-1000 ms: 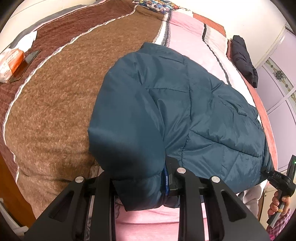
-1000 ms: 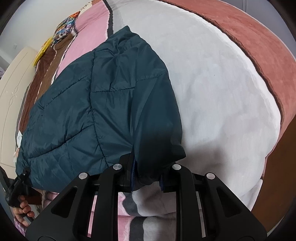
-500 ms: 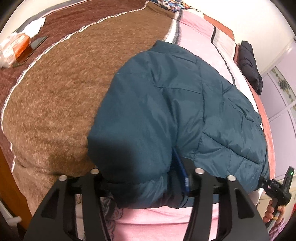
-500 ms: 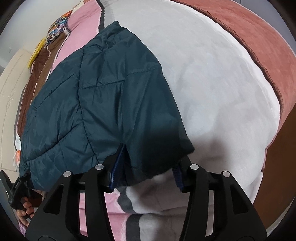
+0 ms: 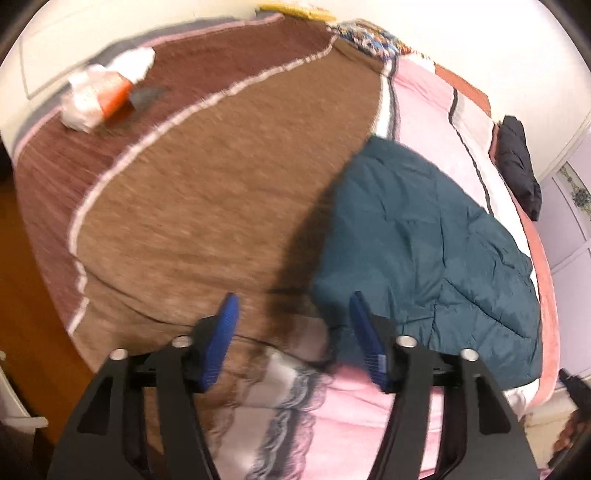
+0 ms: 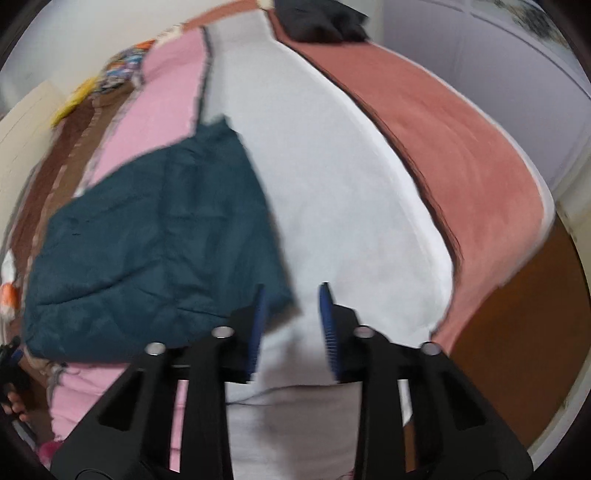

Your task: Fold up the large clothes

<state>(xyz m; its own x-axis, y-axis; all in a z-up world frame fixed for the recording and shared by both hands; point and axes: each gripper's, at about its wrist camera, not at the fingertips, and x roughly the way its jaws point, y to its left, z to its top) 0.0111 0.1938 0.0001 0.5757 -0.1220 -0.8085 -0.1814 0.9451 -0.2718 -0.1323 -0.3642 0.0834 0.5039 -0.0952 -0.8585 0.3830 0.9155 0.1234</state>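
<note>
A teal quilted puffer jacket (image 5: 424, 251) lies folded on the striped bed blanket (image 5: 207, 192). In the left wrist view my left gripper (image 5: 291, 302) is open and empty, just left of the jacket's near left corner. In the right wrist view the jacket (image 6: 147, 251) lies to the left, and my right gripper (image 6: 291, 291) is open and empty above the white stripe (image 6: 332, 206), with its left finger at the jacket's near right corner. Both views are motion-blurred.
A white and orange packet (image 5: 99, 96) and a dark flat object lie at the bed's far left. A black garment (image 5: 517, 166) lies at the far right edge, also in the right wrist view (image 6: 317, 18). Wooden floor (image 6: 517, 332) borders the bed.
Both grippers have opened, let go of the jacket's corners and pulled back. The jacket now lies flat on the bed.
</note>
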